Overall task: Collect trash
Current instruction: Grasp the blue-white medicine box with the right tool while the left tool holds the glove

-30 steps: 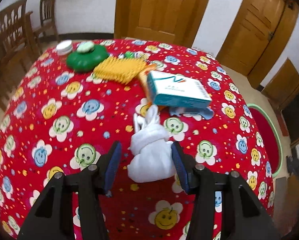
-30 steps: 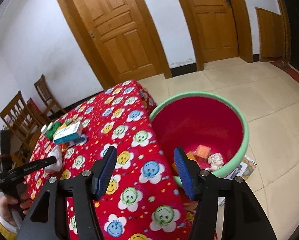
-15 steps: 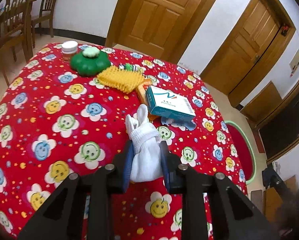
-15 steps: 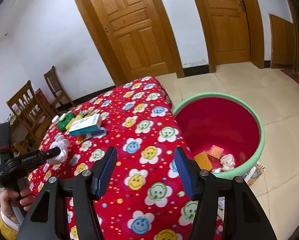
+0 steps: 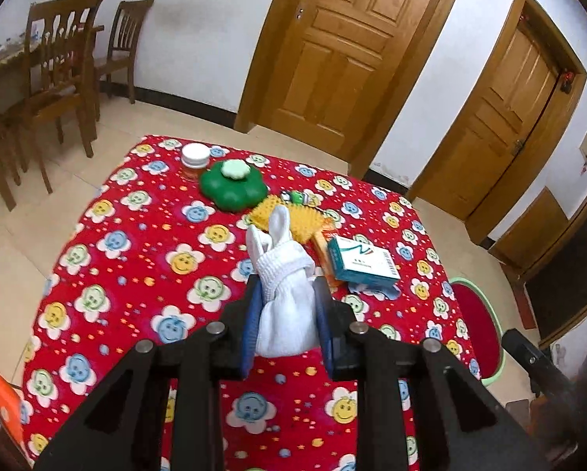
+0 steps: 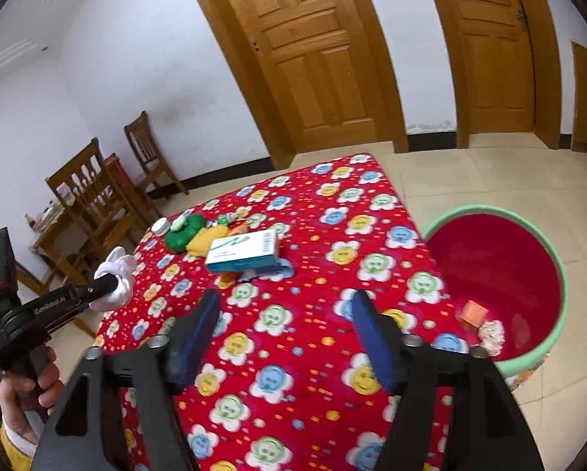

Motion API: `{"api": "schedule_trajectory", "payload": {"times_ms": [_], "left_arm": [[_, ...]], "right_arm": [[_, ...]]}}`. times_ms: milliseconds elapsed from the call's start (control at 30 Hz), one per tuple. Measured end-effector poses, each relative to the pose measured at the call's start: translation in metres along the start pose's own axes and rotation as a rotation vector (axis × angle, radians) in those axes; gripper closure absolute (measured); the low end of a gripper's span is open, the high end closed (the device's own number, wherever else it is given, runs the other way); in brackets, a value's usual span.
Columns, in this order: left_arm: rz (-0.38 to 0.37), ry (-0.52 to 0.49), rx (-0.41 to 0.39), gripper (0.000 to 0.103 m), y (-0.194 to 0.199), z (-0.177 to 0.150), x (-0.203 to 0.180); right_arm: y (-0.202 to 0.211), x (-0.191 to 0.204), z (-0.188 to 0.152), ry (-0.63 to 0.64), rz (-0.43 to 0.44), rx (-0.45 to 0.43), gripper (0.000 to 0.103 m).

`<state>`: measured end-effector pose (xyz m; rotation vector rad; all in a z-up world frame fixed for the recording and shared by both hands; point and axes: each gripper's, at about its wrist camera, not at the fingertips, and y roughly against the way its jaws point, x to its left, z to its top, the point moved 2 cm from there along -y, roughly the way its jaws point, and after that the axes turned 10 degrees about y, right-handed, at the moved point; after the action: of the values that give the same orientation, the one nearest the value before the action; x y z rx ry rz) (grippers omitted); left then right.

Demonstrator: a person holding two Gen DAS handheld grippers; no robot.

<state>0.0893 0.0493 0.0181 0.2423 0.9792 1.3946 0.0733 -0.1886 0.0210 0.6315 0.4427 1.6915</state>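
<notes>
My left gripper is shut on a rolled white sock and holds it lifted above the red flowered tablecloth. The sock also shows in the right wrist view, held at the table's left edge. My right gripper is open and empty above the near part of the table. A red bin with a green rim stands on the floor to the right of the table, with an orange piece and a crumpled paper inside.
On the table lie a teal and white box, a yellow spiky pad, a green flower-shaped container and a white-lidded jar. Wooden chairs stand far left. Two wooden doors are behind.
My left gripper closed on the sock and lifted it off the table. My right gripper swung left from over the bin to over the table, staying open.
</notes>
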Motion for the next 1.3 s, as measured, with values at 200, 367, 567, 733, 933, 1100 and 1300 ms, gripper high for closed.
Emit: {"api": "schedule_trajectory", "payload": {"times_ms": [200, 367, 567, 733, 933, 1100, 1300], "left_arm": [[-0.003, 0.001, 0.007, 0.077, -0.008, 0.005, 0.015], [-0.003, 0.013, 0.017, 0.077, -0.024, 0.008, 0.028], [-0.023, 0.018, 0.032, 0.077, -0.039, 0.011, 0.038], [-0.049, 0.033, 0.050, 0.077, -0.052, 0.014, 0.045], [-0.073, 0.025, 0.093, 0.077, -0.068, 0.014, 0.049], [-0.088, 0.020, 0.112, 0.077, -0.076, 0.015, 0.050], [-0.102, 0.032, 0.121, 0.077, -0.082, 0.013, 0.052]], "right_arm": [[-0.029, 0.019, 0.011, 0.014, 0.014, 0.040, 0.025], [-0.060, 0.033, 0.018, 0.037, 0.015, 0.073, 0.014], [-0.101, 0.052, 0.021, 0.086, 0.033, 0.118, 0.000], [-0.130, 0.069, 0.026, 0.124, 0.006, 0.147, 0.000], [-0.165, 0.073, 0.034, 0.132, -0.053, 0.164, 0.000], [-0.187, 0.071, 0.034, 0.140, -0.111, 0.194, 0.000], [-0.200, 0.068, 0.030, 0.164, -0.135, 0.215, 0.000]]}}
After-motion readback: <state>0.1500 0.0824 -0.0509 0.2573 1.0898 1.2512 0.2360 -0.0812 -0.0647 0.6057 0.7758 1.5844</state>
